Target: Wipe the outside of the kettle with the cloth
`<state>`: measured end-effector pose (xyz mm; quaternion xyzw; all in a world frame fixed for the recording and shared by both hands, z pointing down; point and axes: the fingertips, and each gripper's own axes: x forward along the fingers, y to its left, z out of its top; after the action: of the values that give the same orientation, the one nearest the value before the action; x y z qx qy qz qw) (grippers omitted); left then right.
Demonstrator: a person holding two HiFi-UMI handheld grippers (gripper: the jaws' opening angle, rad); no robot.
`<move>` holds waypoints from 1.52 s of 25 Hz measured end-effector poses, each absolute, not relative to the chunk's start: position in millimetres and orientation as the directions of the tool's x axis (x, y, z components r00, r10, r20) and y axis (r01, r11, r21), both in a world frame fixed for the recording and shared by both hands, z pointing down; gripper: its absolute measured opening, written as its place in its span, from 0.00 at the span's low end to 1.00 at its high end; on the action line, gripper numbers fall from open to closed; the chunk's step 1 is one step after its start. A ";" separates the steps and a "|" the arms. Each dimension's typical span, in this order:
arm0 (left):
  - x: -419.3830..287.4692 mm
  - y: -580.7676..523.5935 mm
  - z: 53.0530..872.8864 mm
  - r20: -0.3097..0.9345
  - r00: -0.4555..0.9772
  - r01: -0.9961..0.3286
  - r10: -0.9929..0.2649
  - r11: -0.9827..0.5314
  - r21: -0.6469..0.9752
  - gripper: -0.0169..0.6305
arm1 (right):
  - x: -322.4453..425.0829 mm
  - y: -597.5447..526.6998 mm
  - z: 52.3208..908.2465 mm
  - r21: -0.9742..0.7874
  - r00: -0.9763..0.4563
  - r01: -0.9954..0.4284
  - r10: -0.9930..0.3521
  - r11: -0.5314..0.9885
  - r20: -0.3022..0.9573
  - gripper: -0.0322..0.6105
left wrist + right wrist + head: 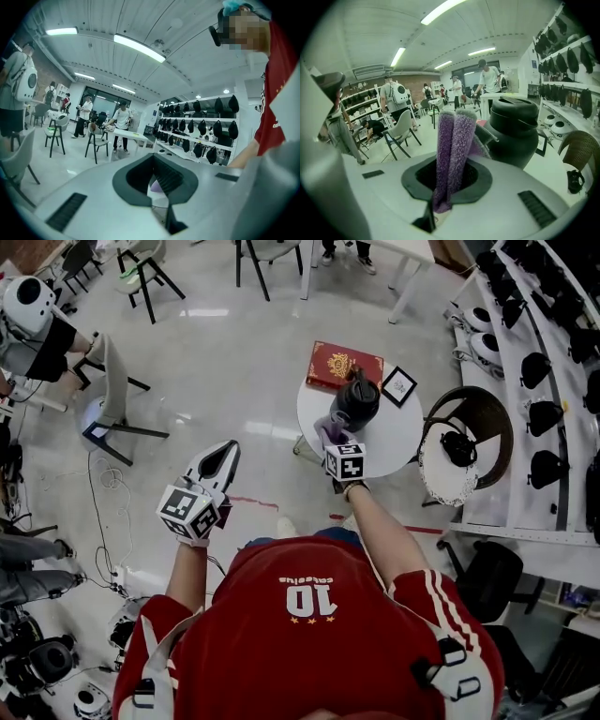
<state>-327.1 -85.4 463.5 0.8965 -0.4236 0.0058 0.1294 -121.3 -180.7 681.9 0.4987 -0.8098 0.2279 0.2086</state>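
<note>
Standing on round white table (pixel 394 442), black kettle (pixel 356 401), glossy pale floor (pixel 234 362)

The person's right arm (pixel 380 526) reaches out far from the body, nearly straight, bare below a red sleeve. The right gripper (pixel 335 442) at its end points away and slightly left, its jaws closed on a folded purple cloth (pixel 452 140) that sticks out past the tips. The left arm (pixel 187 568) is bent at the elbow and held nearer the body, on the left. The left gripper (pixel 228 452) points far and a little right, its jaws together with nothing between them.
</note>
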 end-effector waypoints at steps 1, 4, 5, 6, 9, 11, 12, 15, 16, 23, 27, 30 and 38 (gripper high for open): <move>-325.1 -86.6 463.8 0.119 0.644 -0.758 -0.756 -0.610 0.231 0.04 | -124.9 -178.5 675.9 -0.165 -0.434 -0.893 -0.708 0.418 0.557 0.12; -316.0 -91.5 465.3 0.117 0.653 -0.750 -0.748 -0.618 0.236 0.04 | -134.4 -169.2 657.6 -0.169 -0.494 -0.858 -0.687 0.485 0.533 0.12; -312.2 -92.7 465.7 0.116 0.657 -0.747 -0.745 -0.622 0.237 0.04 | -136.2 -164.3 651.8 -0.170 -0.513 -0.845 -0.679 0.507 0.526 0.12; -307.8 -94.1 466.0 0.114 0.661 -0.743 -0.741 -0.626 0.237 0.04 | -136.7 -158.6 646.2 -0.170 -0.530 -0.832 -0.669 0.527 0.520 0.12; -290.9 -99.4 465.6 0.108 0.675 -0.731 -0.730 -0.640 0.239 0.04 | -128.9 -138.9 632.9 -0.170 -0.576 -0.796 -0.640 0.581 0.509 0.12; -277.2 -102.6 464.1 0.102 0.682 -0.723 -0.724 -0.647 0.242 0.04 | -114.3 -126.9 628.7 -0.160 -0.586 -0.784 -0.627 0.600 0.513 0.12; -269.5 -103.6 462.8 0.098 0.687 -0.718 -0.720 -0.652 0.243 0.04 | -104.3 -122.3 627.5 -0.152 -0.583 -0.783 -0.626 0.603 0.518 0.12; -244.6 -104.3 459.5 0.094 0.705 -0.701 -0.703 -0.671 0.241 0.04 | -67.2 -113.2 623.8 -0.137 -0.562 -0.797 -0.638 0.588 0.527 0.12; -236.4 -104.4 459.4 0.096 0.711 -0.696 -0.697 -0.677 0.238 0.04 | -53.6 -111.0 623.0 -0.134 -0.551 -0.805 -0.646 0.578 0.528 0.12; -185.0 -106.5 453.0 0.104 0.689 -0.721 -0.717 -0.664 0.199 0.04 | 38.3 -93.0 618.7 -0.118 -0.494 -0.846 -0.682 0.519 0.539 0.12; -157.5 -106.8 446.3 0.106 0.665 -0.742 -0.739 -0.640 0.198 0.04 | 80.2 -90.6 605.0 -0.113 -0.490 -0.851 -0.700 0.512 0.520 0.12; -138.3 -105.3 443.9 0.116 0.652 -0.755 -0.749 -0.629 0.186 0.04 | 105.6 -93.1 592.4 -0.124 -0.486 -0.860 -0.720 0.495 0.495 0.12; -93.6 -101.7 422.7 0.109 0.658 -0.753 -0.745 -0.646 0.123 0.04 | 135.5 -102.0 525.0 -0.241 -0.528 -0.849 -0.766 0.470 0.367 0.12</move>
<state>-93.6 -101.7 422.7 0.9070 -0.4131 0.0240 0.0787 135.5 -102.0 525.0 0.4747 -0.8509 0.1997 0.1040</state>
